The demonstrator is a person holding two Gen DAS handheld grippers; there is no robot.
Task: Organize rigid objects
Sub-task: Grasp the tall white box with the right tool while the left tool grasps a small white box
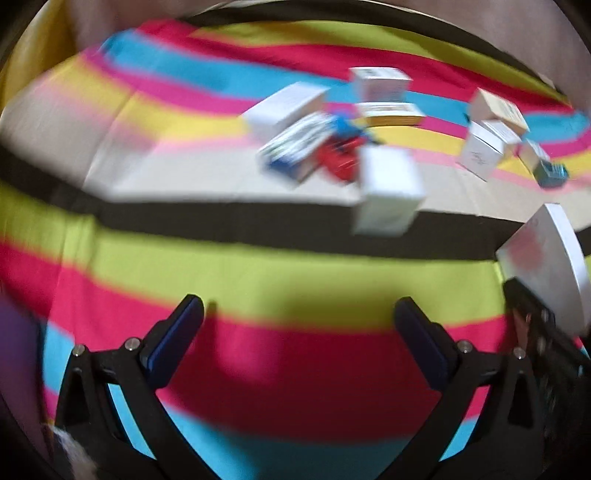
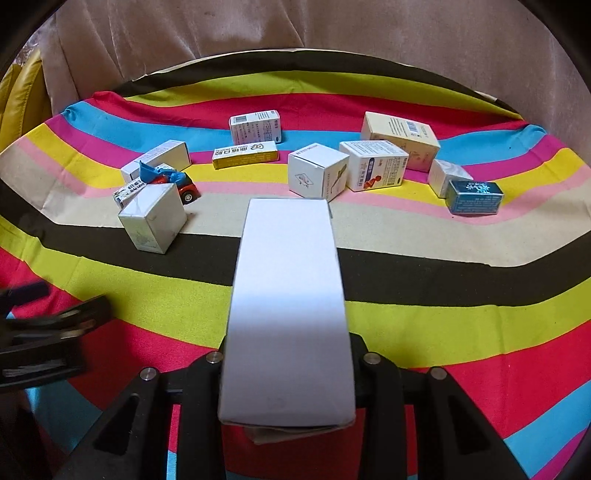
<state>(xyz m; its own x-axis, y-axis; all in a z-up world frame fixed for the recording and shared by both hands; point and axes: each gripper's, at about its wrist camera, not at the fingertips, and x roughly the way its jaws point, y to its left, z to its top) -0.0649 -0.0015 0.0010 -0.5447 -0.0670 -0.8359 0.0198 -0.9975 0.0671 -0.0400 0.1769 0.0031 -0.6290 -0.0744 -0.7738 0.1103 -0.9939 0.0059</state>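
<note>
My right gripper (image 2: 288, 354) is shut on a long white box (image 2: 288, 306) and holds it above the striped cloth, pointing away from me. The same box shows at the right edge of the blurred left wrist view (image 1: 546, 254). My left gripper (image 1: 299, 325) is open and empty over the red and green stripes; it also shows at the left edge of the right wrist view (image 2: 44, 332). Several small cartons lie further back: a white cube box (image 2: 153, 221), a white carton (image 2: 317, 175), a printed white carton (image 2: 373, 164), a dark blue box (image 2: 474, 197).
A red toy car (image 2: 181, 184) with blue tape sits among cartons at the left. A yellow-white box (image 2: 245, 153) and a barcode box (image 2: 255, 125) lie behind, a cream box (image 2: 400, 138) at the back right. A beige curtain (image 2: 295, 29) hangs beyond the cloth.
</note>
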